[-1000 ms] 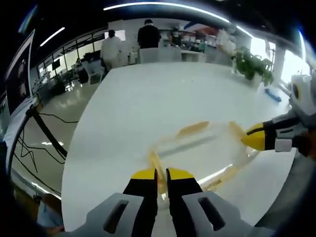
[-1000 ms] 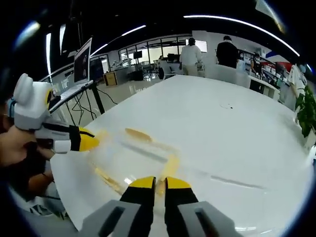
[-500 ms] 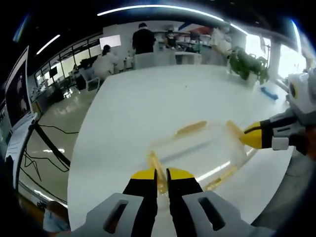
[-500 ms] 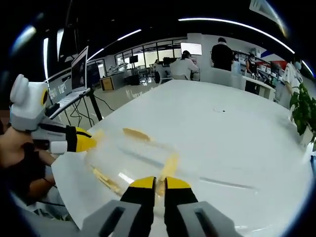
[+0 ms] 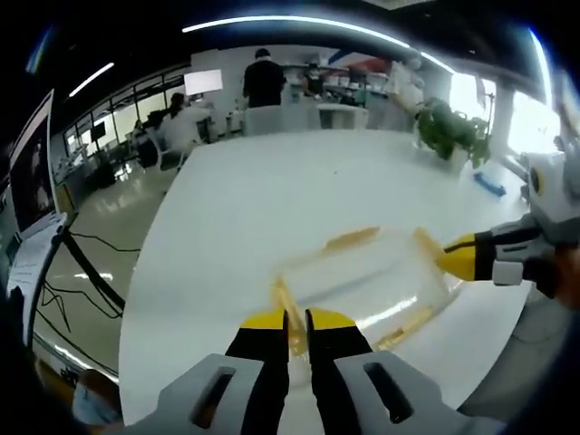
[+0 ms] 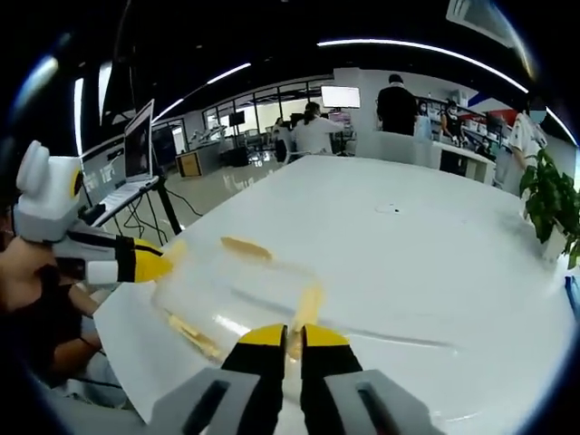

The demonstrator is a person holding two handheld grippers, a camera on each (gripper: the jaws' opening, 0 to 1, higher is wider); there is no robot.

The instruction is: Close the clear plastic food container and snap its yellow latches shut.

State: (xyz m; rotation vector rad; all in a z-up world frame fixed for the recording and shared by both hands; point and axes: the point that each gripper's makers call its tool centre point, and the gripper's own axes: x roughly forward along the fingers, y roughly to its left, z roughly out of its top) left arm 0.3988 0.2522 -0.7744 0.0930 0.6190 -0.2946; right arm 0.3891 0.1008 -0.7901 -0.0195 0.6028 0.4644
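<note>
Container (image 5: 362,285): unmoved since before; your left gripper (image 5: 297,319) and right gripper (image 6: 285,336) each stay clamped on a yellow latch (image 5: 283,299).

Both views are bright and evenly lit by long ceiling strip lights (image 5: 299,18), which the fisheye bends into arcs. Daylight floods through windows (image 5: 530,118) beyond the right hand-held gripper (image 5: 450,256), blown out to white. The glossy desk (image 6: 435,236) glares pale, washing out the clear container (image 5: 362,276) ahead of the left hand-held gripper (image 5: 297,319). Shadows are faint. Edges curve strongly; the far background is soft and slightly smeared.
</note>
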